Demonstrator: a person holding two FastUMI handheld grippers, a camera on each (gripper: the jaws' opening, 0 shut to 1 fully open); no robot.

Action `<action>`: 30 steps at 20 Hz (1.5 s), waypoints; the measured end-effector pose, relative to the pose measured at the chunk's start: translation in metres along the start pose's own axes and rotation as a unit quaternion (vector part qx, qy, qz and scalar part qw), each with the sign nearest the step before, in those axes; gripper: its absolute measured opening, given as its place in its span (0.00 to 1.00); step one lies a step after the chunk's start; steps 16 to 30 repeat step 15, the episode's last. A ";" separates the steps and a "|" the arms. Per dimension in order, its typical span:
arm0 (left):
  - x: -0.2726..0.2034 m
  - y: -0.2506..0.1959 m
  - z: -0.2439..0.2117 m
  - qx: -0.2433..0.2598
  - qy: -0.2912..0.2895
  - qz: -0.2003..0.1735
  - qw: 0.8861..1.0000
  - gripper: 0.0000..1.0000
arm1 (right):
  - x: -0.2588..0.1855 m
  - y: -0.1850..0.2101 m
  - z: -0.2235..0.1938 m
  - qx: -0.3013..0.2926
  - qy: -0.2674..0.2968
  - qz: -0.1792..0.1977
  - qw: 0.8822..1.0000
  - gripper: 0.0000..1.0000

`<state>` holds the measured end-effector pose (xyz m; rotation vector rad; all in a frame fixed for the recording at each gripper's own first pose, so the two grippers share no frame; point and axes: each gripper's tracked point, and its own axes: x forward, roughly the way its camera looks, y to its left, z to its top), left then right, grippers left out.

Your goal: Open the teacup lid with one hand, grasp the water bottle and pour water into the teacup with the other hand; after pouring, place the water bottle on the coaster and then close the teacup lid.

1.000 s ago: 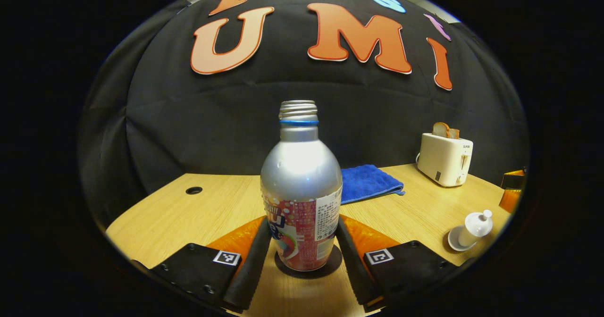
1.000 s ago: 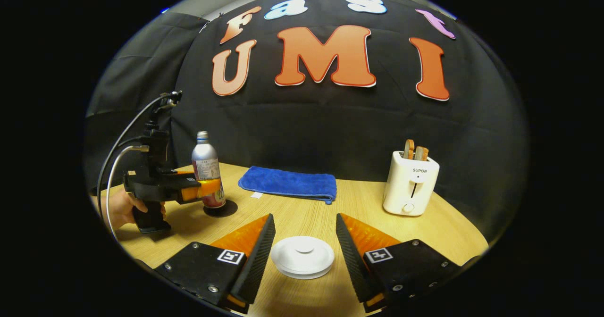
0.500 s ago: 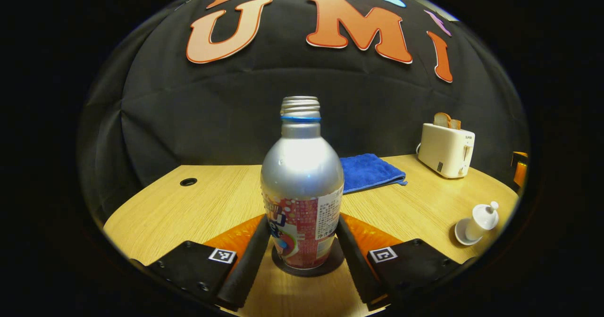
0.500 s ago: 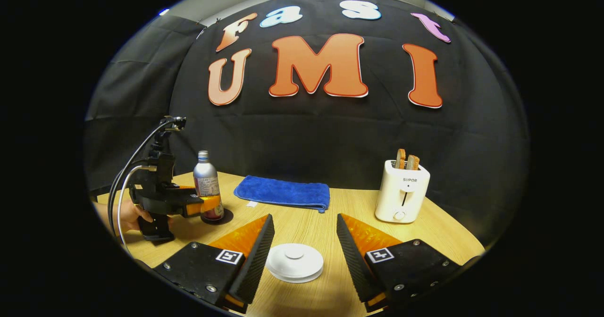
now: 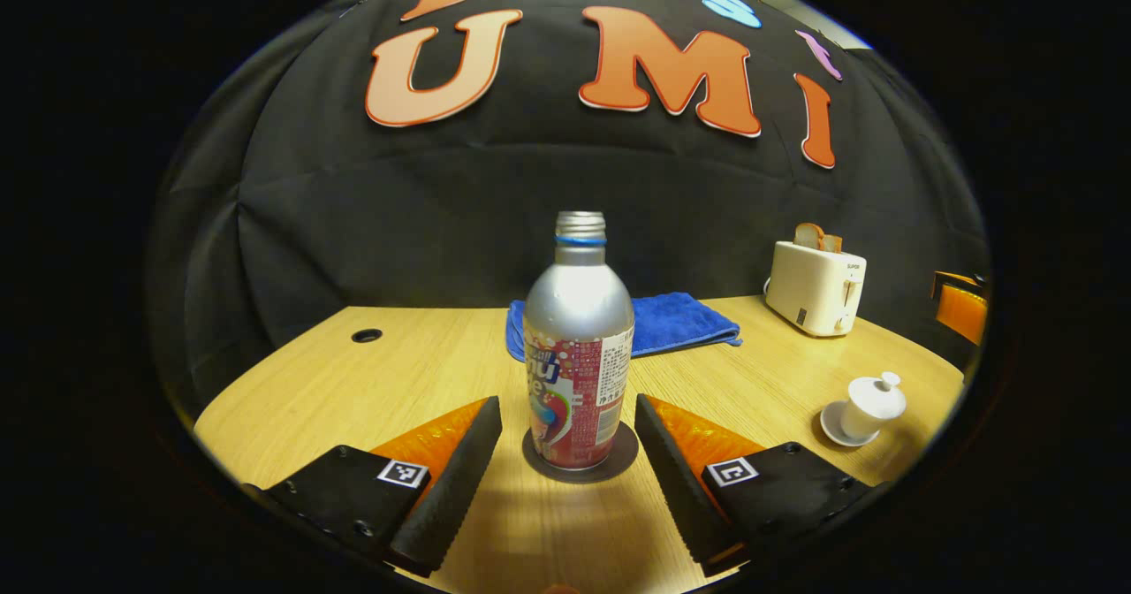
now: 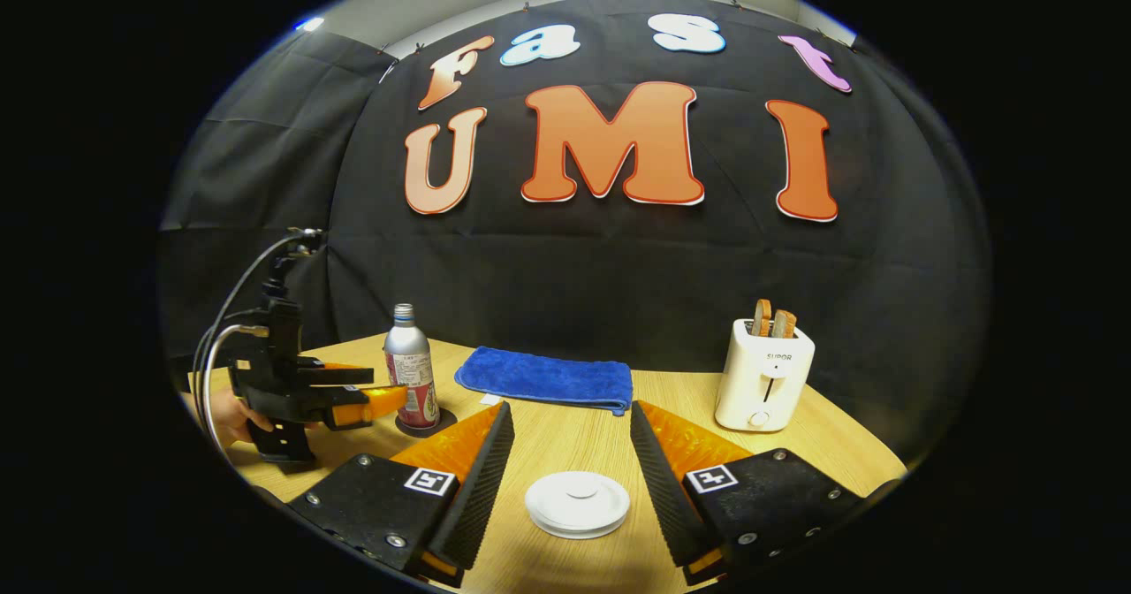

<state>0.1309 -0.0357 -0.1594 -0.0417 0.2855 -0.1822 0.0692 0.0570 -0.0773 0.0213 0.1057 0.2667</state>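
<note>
left tongs (image 5: 565,453) open | water bottle (image 5: 578,355) uncapped on coaster (image 5: 579,457) | contents unclear

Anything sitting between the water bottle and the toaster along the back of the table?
Yes. In the right gripper view a folded blue towel lies on the table between the water bottle and the toaster.

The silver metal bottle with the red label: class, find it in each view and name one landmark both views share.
Left gripper view: the silver metal bottle with the red label stands centre, on a dark round coaster.
Right gripper view: it stands left of centre.
Shared landmark: the folded blue towel behind it.
</note>
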 end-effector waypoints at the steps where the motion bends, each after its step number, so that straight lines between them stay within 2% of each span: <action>1: -0.013 0.003 0.011 0.002 -0.018 0.007 1.000 0.98 | -0.001 0.004 0.004 -0.002 -0.004 0.000 1.000 0.80; 8: -0.099 0.017 0.081 0.009 -0.121 0.060 0.991 0.98 | -0.014 0.033 0.039 0.000 -0.041 0.001 0.999 0.80; 11: -0.127 0.012 0.086 -0.008 -0.150 0.065 0.986 0.97 | -0.027 0.040 0.049 0.001 -0.064 -0.001 0.998 0.80; 14: -0.146 0.011 0.081 -0.001 -0.168 0.073 0.983 0.97 | -0.036 0.043 0.047 -0.006 -0.070 -0.014 0.997 0.80; 30: -0.150 0.011 0.079 0.003 -0.171 0.078 0.982 0.97 | -0.038 0.044 0.044 -0.008 -0.068 -0.017 0.998 0.80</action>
